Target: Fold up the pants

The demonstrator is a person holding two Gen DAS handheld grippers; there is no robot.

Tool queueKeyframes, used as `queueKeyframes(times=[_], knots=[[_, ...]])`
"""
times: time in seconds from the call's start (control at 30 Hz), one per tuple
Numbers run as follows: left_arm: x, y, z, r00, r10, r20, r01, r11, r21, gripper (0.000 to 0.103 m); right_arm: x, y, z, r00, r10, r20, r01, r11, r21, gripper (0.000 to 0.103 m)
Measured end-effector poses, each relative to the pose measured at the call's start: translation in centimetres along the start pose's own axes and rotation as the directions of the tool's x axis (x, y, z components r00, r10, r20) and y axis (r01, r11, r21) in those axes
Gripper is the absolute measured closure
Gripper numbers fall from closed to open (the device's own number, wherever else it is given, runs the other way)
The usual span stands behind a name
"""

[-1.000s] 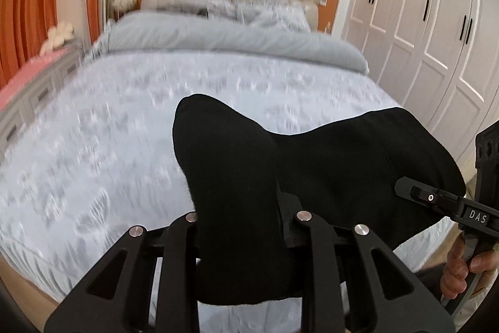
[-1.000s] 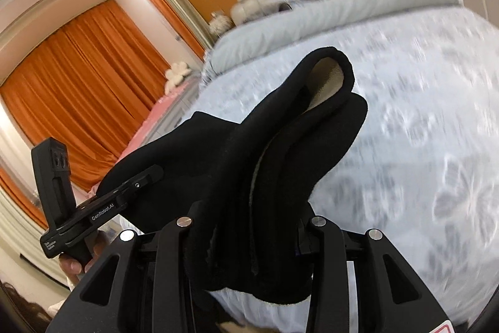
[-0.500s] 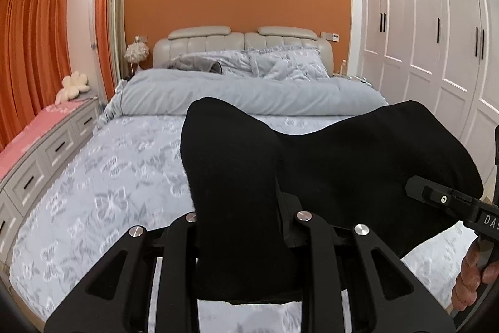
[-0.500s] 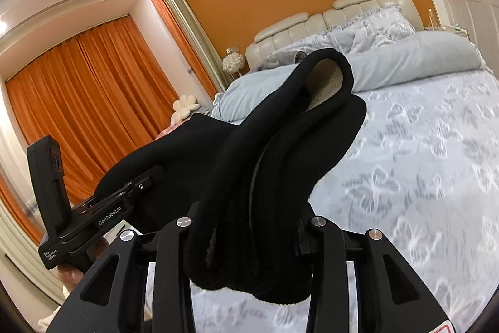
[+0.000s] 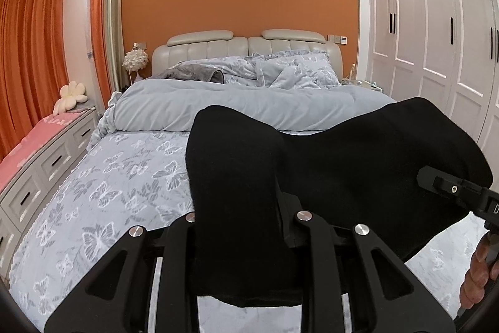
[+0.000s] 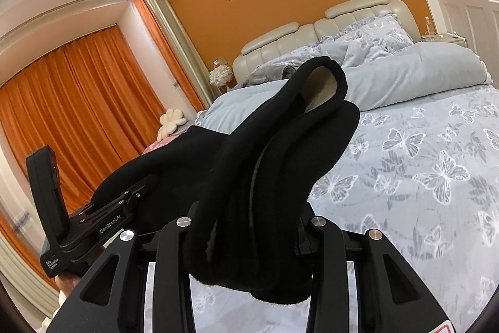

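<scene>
The black pants (image 5: 343,164) hang in the air between my two grippers, above the foot of the bed (image 5: 124,177). My left gripper (image 5: 243,227) is shut on one bunched end of the pants. My right gripper (image 6: 249,227) is shut on the other end (image 6: 280,152), where a pale lining shows in the folded edge. The right gripper also shows at the right of the left wrist view (image 5: 452,189), and the left gripper at the left of the right wrist view (image 6: 124,205). The cloth hides the fingertips of both grippers.
The bed has a butterfly-print sheet (image 6: 421,177), a rolled grey duvet (image 5: 249,105) and pillows (image 5: 296,71) at the headboard. A drawer bench with a pink cushion (image 5: 34,139) runs along the left. White wardrobes (image 5: 436,36) stand at the right. Orange curtains (image 6: 78,102) hang at the left.
Both grippers have tilted upward with the pants still held; the views rose from the bed surface to the headboard and wall. The grip on the pants is unchanged.
</scene>
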State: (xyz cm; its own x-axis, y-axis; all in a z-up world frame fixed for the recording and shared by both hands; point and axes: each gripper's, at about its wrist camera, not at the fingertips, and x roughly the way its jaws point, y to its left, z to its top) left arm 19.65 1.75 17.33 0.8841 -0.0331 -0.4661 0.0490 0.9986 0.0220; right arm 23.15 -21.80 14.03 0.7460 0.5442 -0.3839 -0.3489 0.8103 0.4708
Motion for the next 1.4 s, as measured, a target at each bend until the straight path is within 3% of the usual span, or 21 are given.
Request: queueKeyframes(times=[0.13,0.23,0.43,0.53,0.57,0.6,0.63,0.67,0.7,0.73,0.77,0.83,0.9,0.93,1.03,1.1,1.23,1.27,1.3,1.37,1.4], knots=[[3.7,0.2,0.1,1.000,-0.004,0.002,0.004,1.000,0.001,0.080,2.6,-2.3,0.4,1.000,-0.004,0.001,0.004,1.000,0.012,0.069],[7.4,0.3,-0.3,1.000,-0.005,-0.013,0.005,1.000,-0.007,0.080,6.6,-6.2,-0.2,1.000,-0.007,-0.014,0.008,0.999,0.053,0.069],[16.7,0.7,-5.1,0.993,-0.034,-0.111,0.028,0.998,-0.054,0.079,13.9,-13.6,-4.7,0.993,-0.046,-0.112,0.062,0.988,0.141,0.069],[21.1,0.8,-9.5,0.973,-0.048,-0.224,0.029,0.996,-0.087,0.079,17.6,-17.6,-9.3,0.971,-0.071,-0.226,0.116,0.975,0.189,0.067],[23.2,0.9,-11.9,0.955,-0.058,-0.291,0.027,0.994,-0.110,0.079,18.6,-18.8,-11.3,0.954,-0.112,-0.277,0.166,0.969,0.183,0.063],[24.4,1.0,-13.5,0.942,-0.055,-0.331,0.016,0.993,-0.119,0.075,19.0,-19.8,-13.0,0.947,-0.135,-0.291,0.191,0.966,0.174,0.050],[25.2,1.2,-15.1,0.936,-0.040,-0.351,-0.004,0.992,-0.124,0.060,18.6,-20.5,-13.8,0.961,-0.101,-0.258,0.154,0.968,0.198,0.044],[25.3,1.6,-16.3,0.945,-0.022,-0.327,-0.019,0.993,-0.120,0.053,17.8,-21.1,-13.9,0.969,-0.070,-0.235,0.129,0.961,0.243,0.045],[24.5,1.7,-17.0,0.965,0.025,-0.263,-0.048,0.996,-0.080,0.037,17.1,-21.5,-13.6,0.967,-0.071,-0.244,0.141,0.949,0.283,0.041],[23.9,1.8,-17.0,0.967,0.056,-0.248,-0.072,0.996,-0.056,0.020,15.9,-21.5,-13.0,0.959,-0.121,-0.257,0.199,0.933,0.301,0.037],[23.3,2.0,-16.9,0.966,0.080,-0.246,-0.091,0.995,-0.036,0.017,14.8,-21.3,-12.5,0.953,-0.166,-0.252,0.239,0.927,0.291,0.030],[21.2,2.9,-16.0,0.961,0.132,-0.244,-0.136,0.991,0.001,0.018,11.7,-19.7,-11.1,0.941,-0.264,-0.214,0.309,0.925,0.220,0.030],[18.1,3.3,-15.0,0.944,0.245,-0.219,-0.235,0.969,0.071,0.017,8.0,-17.0,-9.8,0.932,-0.327,-0.159,0.350,0.925,0.147,0.030],[17.0,3.4,-14.6,0.942,0.259,-0.215,-0.245,0.966,0.088,0.017,6.9,-15.7,-9.4,0.924,-0.352,-0.151,0.371,0.921,0.119,0.030],[12.2,3.7,-13.8,0.943,0.254,-0.215,-0.240,0.967,0.089,0.012,3.1,-11.5,-8.9,0.904,-0.413,-0.107,0.418,0.908,0.032,0.030],[9.1,3.8,-13.9,0.940,0.248,-0.236,-0.239,0.969,0.066,0.010,1.0,-9.1,-9.3,0.891,-0.445,-0.090,0.448,0.894,0.015,0.023],[4.2,3.4,-15.1,0.935,0.231,-0.268,-0.230,0.973,0.035,0.009,-1.3,-5.1,-11.4,0.884,-0.467,-0.037,0.462,0.882,-0.097,0.023],[3.4,3.5,-15.4,0.933,0.236,-0.271,-0.238,0.971,0.027,0.009,-1.0,-4.4,-11.8,0.883,-0.467,-0.039,0.459,0.878,-0.138,0.032],[2.3,4.0,-16.0,0.930,0.240,-0.278,-0.249,0.969,0.002,0.009,-0.2,-3.8,-12.0,0.885,-0.461,-0.054,0.446,0.877,-0.175,0.064],[0.9,5.6,-16.9,0.922,0.238,-0.305,-0.273,0.959,-0.077,0.009,2.4,-2.2,-12.3,0.887,-0.443,-0.134,0.405,0.883,-0.237,0.101],[0.6,6.6,-17.4,0.919,0.233,-0.318,-0.281,0.953,-0.116,0.009,3.2,-1.7,-12.5,0.892,-0.430,-0.143,0.388,0.887,-0.250,0.102]])
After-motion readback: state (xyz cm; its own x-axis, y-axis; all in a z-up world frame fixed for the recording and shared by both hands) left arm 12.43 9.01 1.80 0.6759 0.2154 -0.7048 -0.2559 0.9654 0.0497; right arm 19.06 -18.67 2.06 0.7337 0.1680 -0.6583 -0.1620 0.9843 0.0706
